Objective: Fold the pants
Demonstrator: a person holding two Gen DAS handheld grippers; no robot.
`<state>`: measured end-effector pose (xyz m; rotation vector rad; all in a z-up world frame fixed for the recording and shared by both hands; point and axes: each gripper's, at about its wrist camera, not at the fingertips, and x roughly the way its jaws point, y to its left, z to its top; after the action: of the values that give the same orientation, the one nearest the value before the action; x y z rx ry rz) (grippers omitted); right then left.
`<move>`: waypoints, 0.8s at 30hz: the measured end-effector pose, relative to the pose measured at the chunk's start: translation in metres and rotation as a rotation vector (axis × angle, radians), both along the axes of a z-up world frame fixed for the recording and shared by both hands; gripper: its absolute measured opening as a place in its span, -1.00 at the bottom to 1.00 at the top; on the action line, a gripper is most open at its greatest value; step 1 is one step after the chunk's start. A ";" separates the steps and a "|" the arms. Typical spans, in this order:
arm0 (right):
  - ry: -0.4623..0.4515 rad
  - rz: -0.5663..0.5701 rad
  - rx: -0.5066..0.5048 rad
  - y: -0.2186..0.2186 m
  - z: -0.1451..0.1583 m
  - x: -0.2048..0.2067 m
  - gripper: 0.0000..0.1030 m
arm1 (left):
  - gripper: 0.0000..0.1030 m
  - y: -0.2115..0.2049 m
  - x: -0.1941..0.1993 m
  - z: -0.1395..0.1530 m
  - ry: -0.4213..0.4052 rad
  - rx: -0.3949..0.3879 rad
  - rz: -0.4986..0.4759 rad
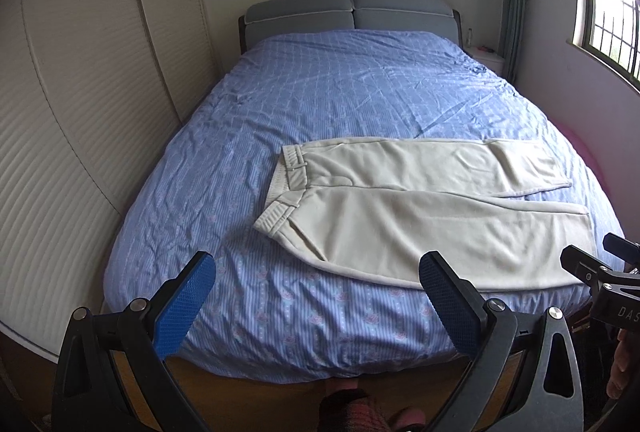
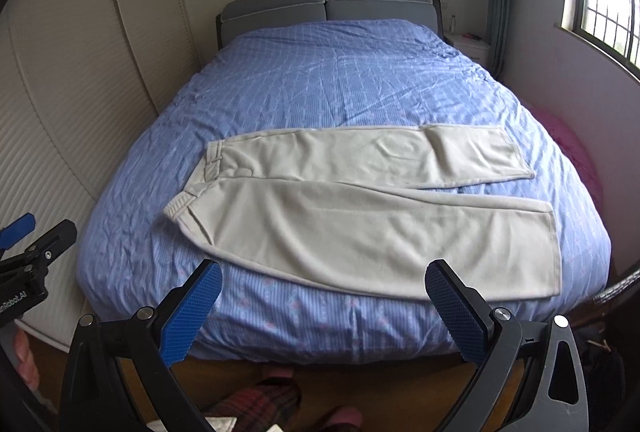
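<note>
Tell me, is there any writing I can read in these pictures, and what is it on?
"DAS", cut off by the picture's edge: on the right gripper body, seen from the left camera.
"nRobot.AI", its start cut off: on the left gripper body, seen from the right camera.
Items on the headboard: too small to read.

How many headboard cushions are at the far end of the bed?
2. The left cushion and the right cushion sit side by side against the wall, touching at the middle. The bedspread hides their lower edges.

Both wrist cameras look from the foot of the bed [image 1: 320, 91] toward the headboard [image 2: 328, 3] (left view slightly leftward), sharing the whole bed.
</note>
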<state>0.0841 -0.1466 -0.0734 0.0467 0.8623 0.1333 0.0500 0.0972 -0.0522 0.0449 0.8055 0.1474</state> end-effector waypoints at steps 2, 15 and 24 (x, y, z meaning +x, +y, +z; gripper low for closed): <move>0.042 -0.020 0.012 0.012 -0.018 0.015 0.99 | 1.00 0.013 0.021 -0.017 0.034 0.001 -0.022; 0.288 -0.295 0.102 0.051 -0.156 0.088 0.97 | 0.99 0.077 0.141 -0.166 0.262 -0.072 -0.067; 0.405 -0.476 0.203 0.038 -0.254 0.119 0.82 | 0.98 0.082 0.187 -0.249 0.387 -0.146 -0.023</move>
<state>0.2033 -0.1090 -0.3279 0.4788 1.2143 -0.2450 0.2366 0.1789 -0.3013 -0.0572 1.1997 0.0574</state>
